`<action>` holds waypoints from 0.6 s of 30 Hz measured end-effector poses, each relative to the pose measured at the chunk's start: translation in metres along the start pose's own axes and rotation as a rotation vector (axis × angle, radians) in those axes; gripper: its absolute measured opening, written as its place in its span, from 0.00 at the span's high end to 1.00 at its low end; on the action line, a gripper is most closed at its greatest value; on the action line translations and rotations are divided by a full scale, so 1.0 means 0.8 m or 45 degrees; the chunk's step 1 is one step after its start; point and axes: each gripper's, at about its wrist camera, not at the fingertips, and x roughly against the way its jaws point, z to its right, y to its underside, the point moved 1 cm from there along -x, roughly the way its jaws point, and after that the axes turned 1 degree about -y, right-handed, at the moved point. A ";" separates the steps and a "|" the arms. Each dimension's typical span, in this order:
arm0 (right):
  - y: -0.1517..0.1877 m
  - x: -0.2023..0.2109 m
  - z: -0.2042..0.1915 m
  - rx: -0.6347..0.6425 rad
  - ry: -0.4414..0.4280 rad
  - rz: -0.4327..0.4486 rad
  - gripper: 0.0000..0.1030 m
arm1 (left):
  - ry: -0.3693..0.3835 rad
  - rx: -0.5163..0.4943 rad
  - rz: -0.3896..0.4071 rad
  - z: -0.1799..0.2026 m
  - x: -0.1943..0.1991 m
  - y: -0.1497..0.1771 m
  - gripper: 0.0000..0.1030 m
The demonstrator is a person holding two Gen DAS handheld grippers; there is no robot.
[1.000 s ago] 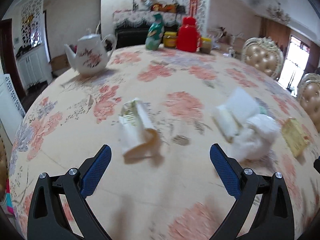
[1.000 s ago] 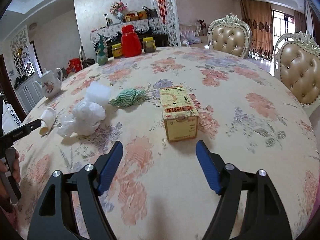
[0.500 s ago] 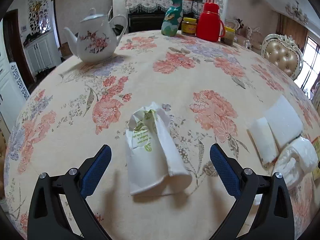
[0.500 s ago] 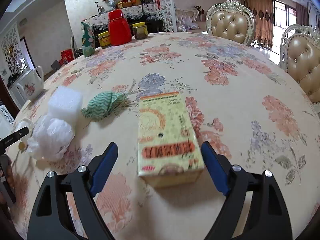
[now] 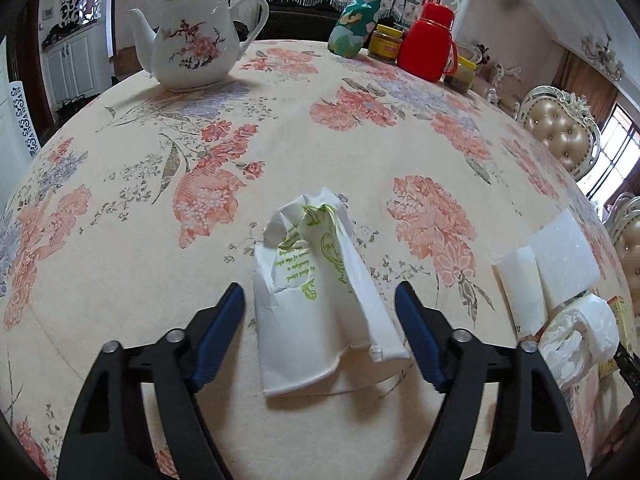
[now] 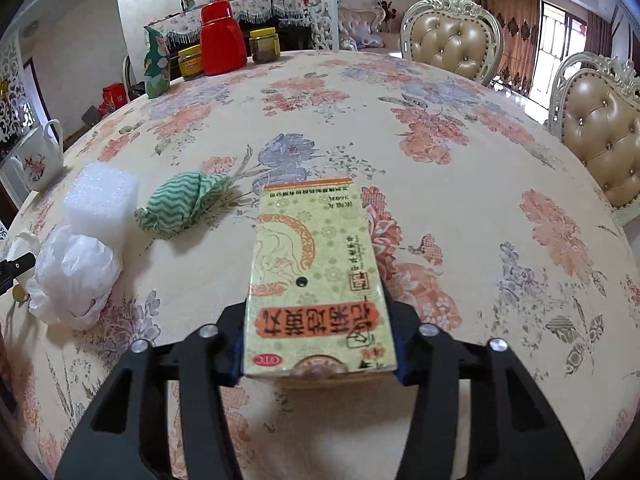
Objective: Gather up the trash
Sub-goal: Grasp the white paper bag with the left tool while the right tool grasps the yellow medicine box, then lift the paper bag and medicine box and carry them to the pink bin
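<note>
A crushed white paper cup with green print lies on its side on the flowered tablecloth. My left gripper straddles it, jaws closing. The right pad is at the cup's edge and a thin gap still shows at the left pad. In the right wrist view a yellow medicine box with red lettering sits between the closing jaws of my right gripper. Its blue pads lie against both long sides of the box.
A crumpled white plastic bag, white foam blocks and a green zigzag cloth lie left of the box. A floral teapot, a red flask and jars stand at the far edge. Padded chairs ring the table's right side.
Both grippers moved forward and down to their items. The left jaws narrowed around the paper cup. The right jaws narrowed from wide apart onto the sides of the yellow box.
</note>
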 end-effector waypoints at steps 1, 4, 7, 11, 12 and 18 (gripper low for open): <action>0.000 0.000 0.000 0.000 0.000 0.001 0.51 | 0.005 0.002 0.002 -0.001 0.000 0.000 0.40; 0.000 0.000 -0.002 0.011 -0.004 0.003 0.52 | 0.032 0.014 0.006 -0.003 0.002 0.000 0.45; 0.001 0.004 -0.006 0.038 -0.021 0.017 0.52 | 0.054 0.030 0.009 -0.006 0.002 -0.001 0.54; 0.001 0.005 -0.007 0.044 -0.025 0.019 0.52 | 0.070 0.047 0.013 -0.008 0.002 -0.001 0.54; 0.001 0.003 -0.006 0.037 -0.026 0.010 0.52 | 0.063 0.054 0.020 -0.009 0.003 -0.001 0.55; 0.009 0.016 -0.002 0.009 -0.041 0.038 0.52 | 0.034 -0.009 0.104 0.007 0.037 0.016 0.55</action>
